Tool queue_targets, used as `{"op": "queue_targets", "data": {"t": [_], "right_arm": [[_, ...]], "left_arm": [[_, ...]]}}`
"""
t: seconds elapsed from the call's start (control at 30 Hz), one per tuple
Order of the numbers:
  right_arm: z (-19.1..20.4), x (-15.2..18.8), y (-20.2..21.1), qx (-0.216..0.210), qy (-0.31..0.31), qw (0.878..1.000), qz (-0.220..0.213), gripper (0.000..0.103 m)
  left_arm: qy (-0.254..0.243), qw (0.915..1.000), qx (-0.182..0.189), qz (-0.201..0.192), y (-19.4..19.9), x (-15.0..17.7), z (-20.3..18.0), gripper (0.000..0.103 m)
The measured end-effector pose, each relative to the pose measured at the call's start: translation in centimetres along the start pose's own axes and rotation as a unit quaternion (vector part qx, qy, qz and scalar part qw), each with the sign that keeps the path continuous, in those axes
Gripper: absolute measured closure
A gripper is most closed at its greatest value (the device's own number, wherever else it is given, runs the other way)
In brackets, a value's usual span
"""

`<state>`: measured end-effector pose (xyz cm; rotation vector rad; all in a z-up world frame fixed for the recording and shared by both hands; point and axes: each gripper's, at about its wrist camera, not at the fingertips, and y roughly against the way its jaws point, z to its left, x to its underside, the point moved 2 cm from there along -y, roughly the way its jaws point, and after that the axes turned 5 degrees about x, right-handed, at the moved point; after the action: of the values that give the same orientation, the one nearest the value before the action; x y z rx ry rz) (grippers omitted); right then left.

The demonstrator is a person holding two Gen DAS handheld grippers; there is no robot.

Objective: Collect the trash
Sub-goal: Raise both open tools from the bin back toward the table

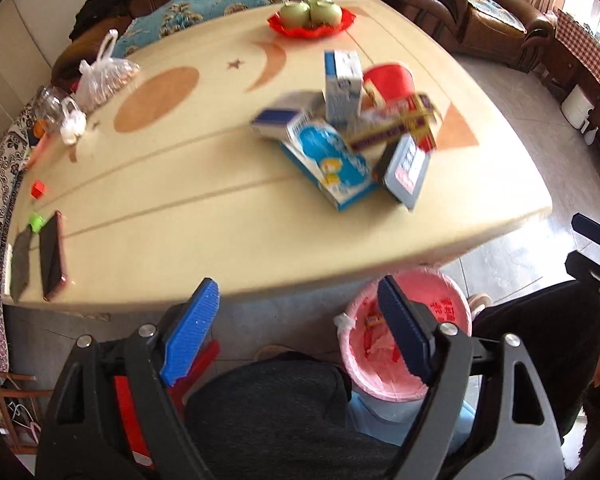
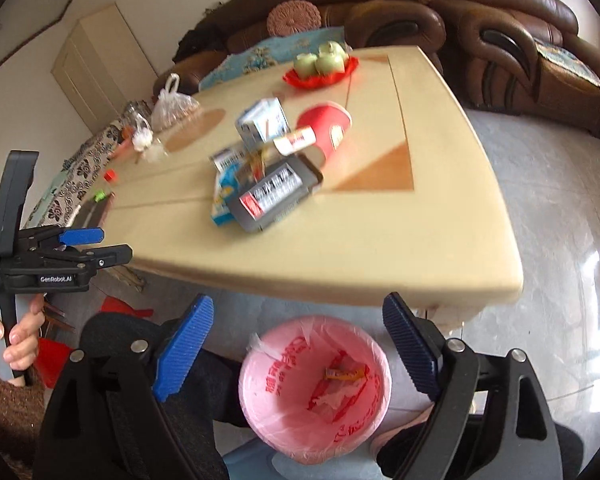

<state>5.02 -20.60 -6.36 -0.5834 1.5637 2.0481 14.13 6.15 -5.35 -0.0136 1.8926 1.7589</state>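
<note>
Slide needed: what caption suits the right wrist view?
Open right claw above pink-lined trash bin; pile of empty cardboard boxes waits on beige table.

Plastic, card and leather being shown around a smooth cream table

The table [image 2: 380, 240] is being seen as smooth and faintly glossy, the boxes [image 1: 340, 136] on it as printed card (one wrapped in shiny film); the bin [image 2: 316, 392] is being lined with thin, crinkled pink plastic, the left gripper [image 1: 296, 332] and right gripper [image 2: 300, 344] are being shown with ribbed blue pads on matt black plastic with bright metal pins, the sofa [image 2: 500, 28] is being seen as glossy brown leather, and the floor [image 2: 560, 240] as polished tile.
</note>
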Motion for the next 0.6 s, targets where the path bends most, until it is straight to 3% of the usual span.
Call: {"op": "queue_targets", "data": {"t": [0.1,0.23,0.43,0.6], "right_arm": [[1.3,-3.9,2.7,-0.023,0.012,0.999,-0.021,0.010],[2.7,-8.5,4.2,-0.062,0.009,0.998,-0.019,0.010],[3.4,-12.5,3.9,-0.135,-0.026,0.991,0.007,0.010],[3.6,-13.4,2.8,-0.132,-0.036,0.990,0.026,0.010]], "left_arm": [[-0.028,0.9995,-0.001,-0.015,3.1,-4.0,0.6,0.022],[-0.065,0.9974,-0.019,-0.024,5.0,-8.6,0.7,0.017],[-0.106,0.9941,0.008,0.019,3.5,-12.3,0.1,0.016],[-0.141,0.9885,0.011,0.053,1.2,-13.9,-0.5,0.016]]}}
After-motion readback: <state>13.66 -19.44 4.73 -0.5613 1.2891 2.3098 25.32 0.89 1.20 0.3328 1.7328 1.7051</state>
